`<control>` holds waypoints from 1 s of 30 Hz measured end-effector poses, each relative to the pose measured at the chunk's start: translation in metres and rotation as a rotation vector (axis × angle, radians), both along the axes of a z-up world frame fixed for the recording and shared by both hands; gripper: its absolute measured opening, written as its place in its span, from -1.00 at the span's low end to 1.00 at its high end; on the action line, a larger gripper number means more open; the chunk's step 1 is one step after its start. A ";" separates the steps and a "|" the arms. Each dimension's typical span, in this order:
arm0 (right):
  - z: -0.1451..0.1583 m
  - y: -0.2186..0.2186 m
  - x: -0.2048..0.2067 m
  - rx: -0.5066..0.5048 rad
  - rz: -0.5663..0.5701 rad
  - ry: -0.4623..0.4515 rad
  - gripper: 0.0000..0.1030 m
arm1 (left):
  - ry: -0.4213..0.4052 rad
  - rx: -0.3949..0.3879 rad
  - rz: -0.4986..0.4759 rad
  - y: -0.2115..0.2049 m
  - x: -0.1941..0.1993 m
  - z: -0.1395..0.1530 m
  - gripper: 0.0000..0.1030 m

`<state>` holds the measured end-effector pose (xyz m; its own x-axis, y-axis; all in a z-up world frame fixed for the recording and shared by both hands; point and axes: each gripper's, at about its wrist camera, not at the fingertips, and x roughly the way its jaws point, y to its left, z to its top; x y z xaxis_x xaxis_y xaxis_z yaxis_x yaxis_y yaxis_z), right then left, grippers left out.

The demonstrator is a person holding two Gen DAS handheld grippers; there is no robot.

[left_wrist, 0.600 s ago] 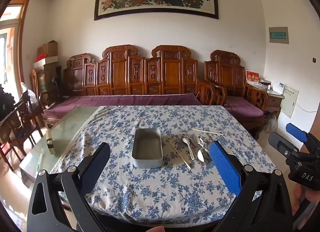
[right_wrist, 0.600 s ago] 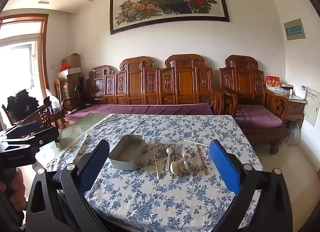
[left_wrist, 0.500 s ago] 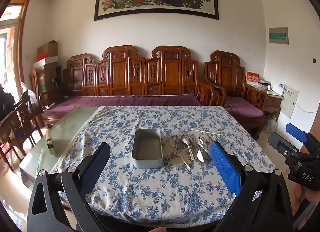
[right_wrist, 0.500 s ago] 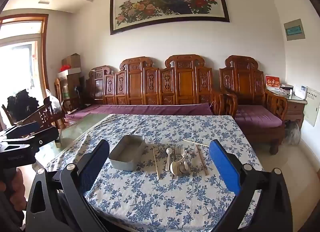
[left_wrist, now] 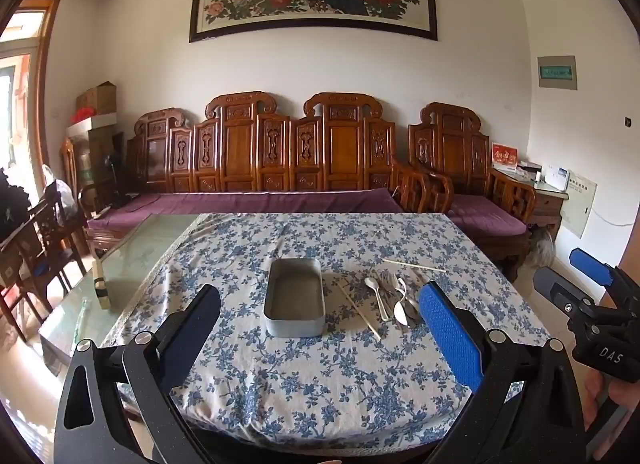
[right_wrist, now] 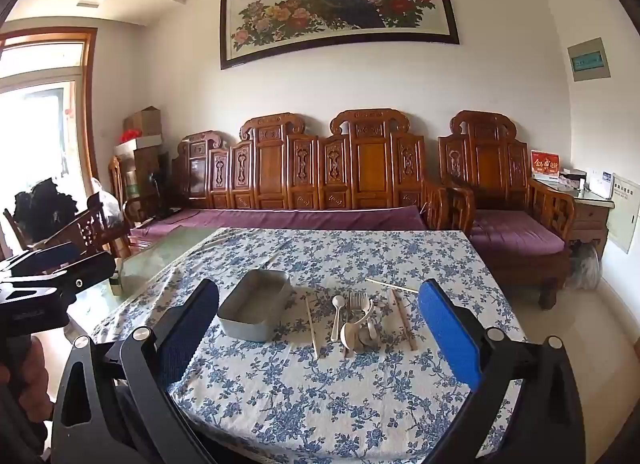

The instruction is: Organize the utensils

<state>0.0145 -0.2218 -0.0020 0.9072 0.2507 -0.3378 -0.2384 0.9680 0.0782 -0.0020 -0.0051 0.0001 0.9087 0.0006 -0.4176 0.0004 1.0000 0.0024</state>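
Utensils: a loose heap of spoons and forks (right_wrist: 358,324), with chopsticks (right_wrist: 311,327) strewn around it, lying out on the table, just right of the tin; nothing has gone in yet.
Table: a blue-flowered cloth (left_wrist: 320,384) covers most of it, with bare glass showing along the left edge.
Tin: a grey oblong tray (left_wrist: 295,296), apparently empty, its long side running away from the person, beside the heap but not touching it.
Left gripper (left_wrist: 320,328): jaws spread wide, nothing between them, hanging over the near edge and facing the tin more or less head on.
Right gripper (right_wrist: 318,328): also wide and empty, back over the near edge, with the heap straight ahead between its fingers (so I'd say this hand is the better placed).
Handles: most spoon handles and chopsticks run roughly toward and away from the person; one chopstick (left_wrist: 414,265) lies crosswise at the back.
Next move, my guess: right hand reaches forward and down to the heap.
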 end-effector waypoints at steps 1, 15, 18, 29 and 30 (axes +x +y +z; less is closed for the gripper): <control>0.000 -0.001 0.000 0.001 0.000 0.000 0.95 | 0.000 0.000 0.000 0.000 0.000 0.000 0.87; 0.004 0.001 -0.001 0.000 0.002 -0.002 0.95 | -0.001 -0.006 -0.004 0.004 -0.003 0.005 0.87; 0.004 0.001 -0.001 0.001 0.002 -0.002 0.95 | -0.001 -0.004 -0.004 0.004 -0.003 0.005 0.87; 0.004 0.001 -0.001 0.001 0.002 -0.002 0.95 | 0.000 -0.005 -0.006 0.004 -0.003 0.005 0.88; 0.004 0.002 -0.001 0.001 0.002 -0.002 0.95 | -0.001 -0.004 -0.005 0.004 -0.003 0.004 0.87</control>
